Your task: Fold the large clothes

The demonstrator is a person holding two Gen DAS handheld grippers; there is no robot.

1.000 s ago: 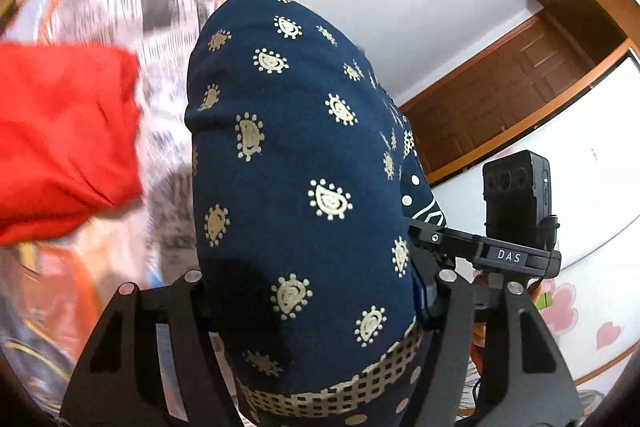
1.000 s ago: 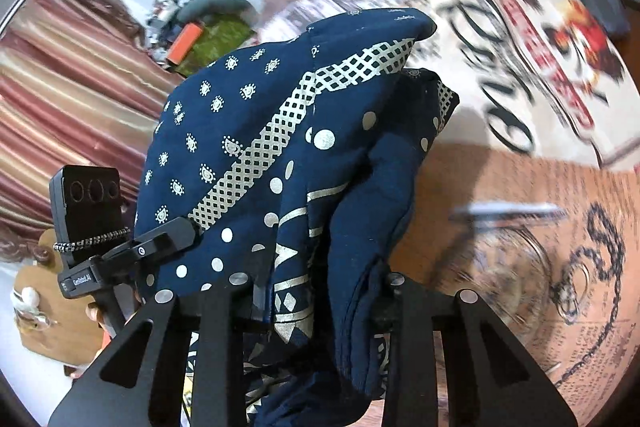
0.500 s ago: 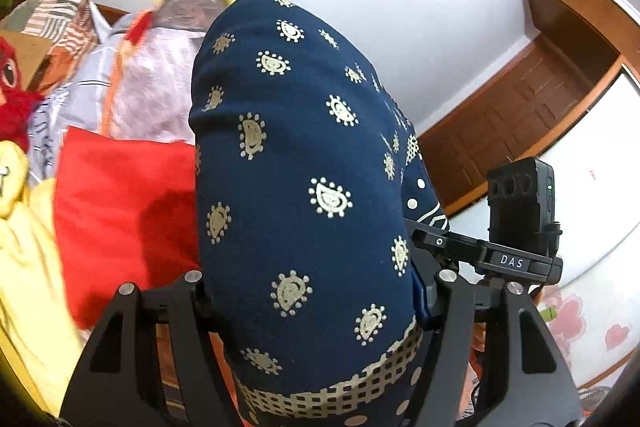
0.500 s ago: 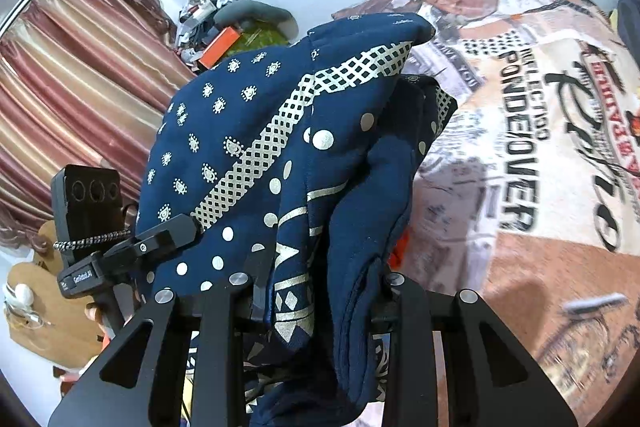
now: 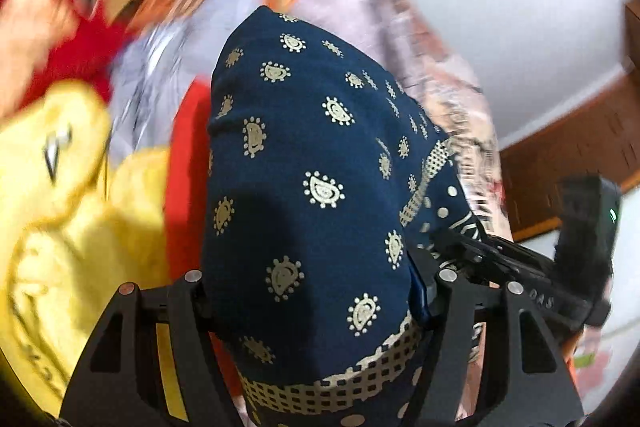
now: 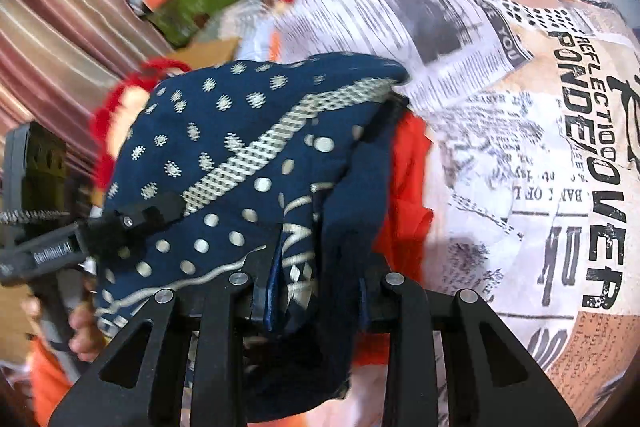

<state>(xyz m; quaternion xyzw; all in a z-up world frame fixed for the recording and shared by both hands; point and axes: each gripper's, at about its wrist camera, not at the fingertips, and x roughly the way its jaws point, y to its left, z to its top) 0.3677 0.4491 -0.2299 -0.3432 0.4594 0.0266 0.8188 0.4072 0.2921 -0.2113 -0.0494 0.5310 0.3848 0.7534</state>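
Observation:
A folded navy garment with gold paisley print [image 5: 312, 195] fills the left wrist view and is clamped in my left gripper [image 5: 316, 291], which is shut on it. The same navy garment [image 6: 256, 163], with dots and a checked gold band, is clamped in my right gripper [image 6: 316, 291], also shut on it. Each gripper shows in the other's view: the right one [image 5: 520, 267] at the right, the left one [image 6: 100, 227] at the left. The bundle hangs just above a red-orange garment [image 6: 408, 179]. The fingertips are hidden by cloth.
A newspaper-print bedsheet [image 6: 520, 107] covers the bed. A yellow plush toy [image 5: 60, 195] and a red plush toy [image 5: 68, 39] lie at the left, with the red-orange garment [image 5: 188, 155] beside them. Striped curtains [image 6: 52, 27], a white wall and a wooden door frame [image 5: 568, 147] surround.
Both grippers have carried the navy bundle toward the head of the bed and tipped down. The red garment and plush toys now lie close under it. The grip is unchanged.

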